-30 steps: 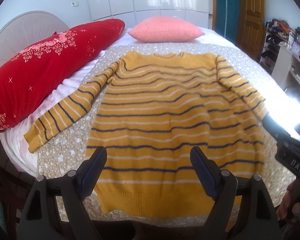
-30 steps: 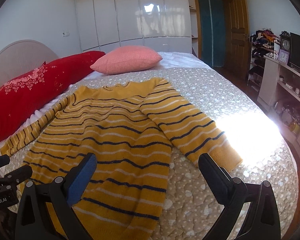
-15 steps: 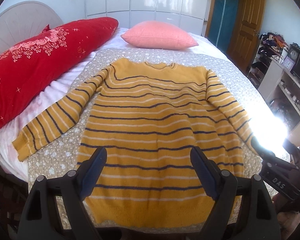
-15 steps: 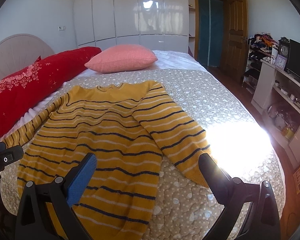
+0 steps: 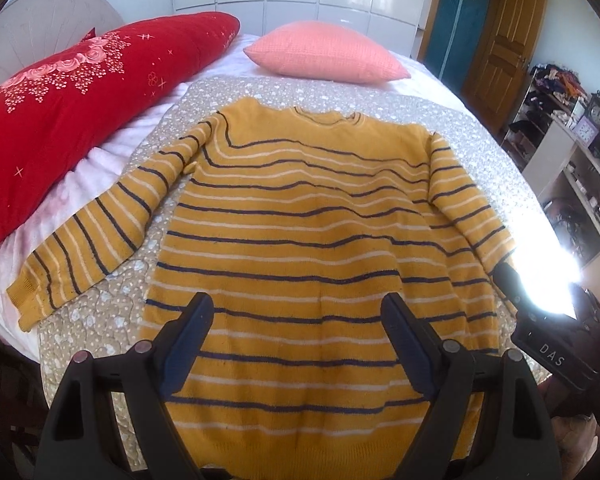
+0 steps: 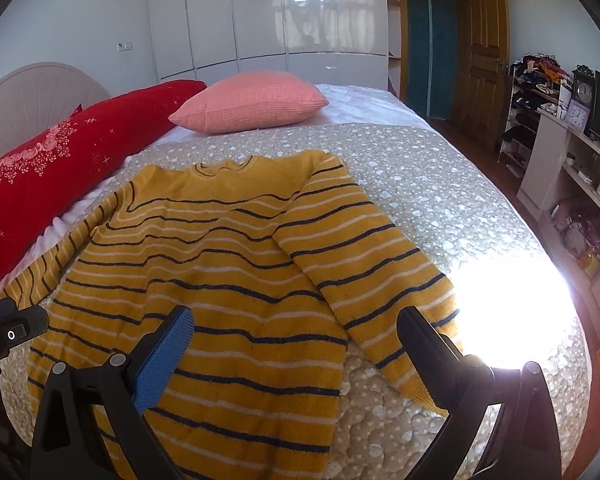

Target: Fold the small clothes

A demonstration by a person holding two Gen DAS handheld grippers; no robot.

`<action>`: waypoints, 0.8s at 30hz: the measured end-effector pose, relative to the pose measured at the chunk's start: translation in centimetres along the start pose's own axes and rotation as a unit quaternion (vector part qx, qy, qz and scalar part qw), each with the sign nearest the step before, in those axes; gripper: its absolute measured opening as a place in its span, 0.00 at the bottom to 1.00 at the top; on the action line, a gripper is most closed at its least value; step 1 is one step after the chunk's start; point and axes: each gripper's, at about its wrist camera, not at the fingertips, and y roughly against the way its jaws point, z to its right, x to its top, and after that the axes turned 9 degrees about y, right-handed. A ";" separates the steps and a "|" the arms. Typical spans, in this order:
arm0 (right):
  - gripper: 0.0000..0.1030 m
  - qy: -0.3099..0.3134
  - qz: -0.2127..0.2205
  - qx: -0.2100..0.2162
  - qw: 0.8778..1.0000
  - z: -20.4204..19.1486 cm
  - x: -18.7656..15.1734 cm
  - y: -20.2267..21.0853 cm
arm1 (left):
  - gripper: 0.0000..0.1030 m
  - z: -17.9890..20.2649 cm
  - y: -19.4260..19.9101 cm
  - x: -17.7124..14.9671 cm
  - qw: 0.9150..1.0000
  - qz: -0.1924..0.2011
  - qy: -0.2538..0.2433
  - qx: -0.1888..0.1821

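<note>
A mustard-yellow sweater [image 5: 308,232] with navy and white stripes lies flat on the bed, collar away from me, both sleeves spread out. It also shows in the right wrist view [image 6: 220,264]. My left gripper [image 5: 296,320] is open and empty, hovering above the sweater's lower body near the hem. My right gripper [image 6: 296,332] is open and empty, hovering above the sweater's right side, with the right sleeve cuff [image 6: 416,376] between its fingers. The right gripper's body shows at the right edge of the left wrist view [image 5: 548,340].
The sweater lies on a beige dotted quilt [image 6: 420,184] over the bed. A long red pillow [image 5: 80,100] lies along the left, a pink pillow [image 5: 324,54] at the far end. Shelves with clutter [image 6: 572,184] and a wooden door [image 6: 484,60] stand to the right. Bright sun glare [image 6: 504,300] hits the quilt.
Both grippers have pulled back and risen over the last second, so the sweater looks smaller and lower in view. Both stay open. The sweater has not moved.
</note>
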 end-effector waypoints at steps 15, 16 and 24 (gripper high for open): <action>1.00 -0.055 -0.010 -0.046 0.997 7.2 -2.0 -0.4 | 0.82 3.4 -3.5 -1.0 0.999 -0.043 -0.028 -0.005; 1.00 -0.061 -0.011 -0.053 0.997 8.0 -2.3 -0.3 | 0.82 3.6 -3.7 -1.1 0.999 -0.045 -0.029 -0.006; 1.00 -0.114 -0.033 -0.097 0.988 13.6 -5.3 -0.1 | 0.82 4.6 -3.8 -1.9 0.998 -0.053 -0.043 -0.009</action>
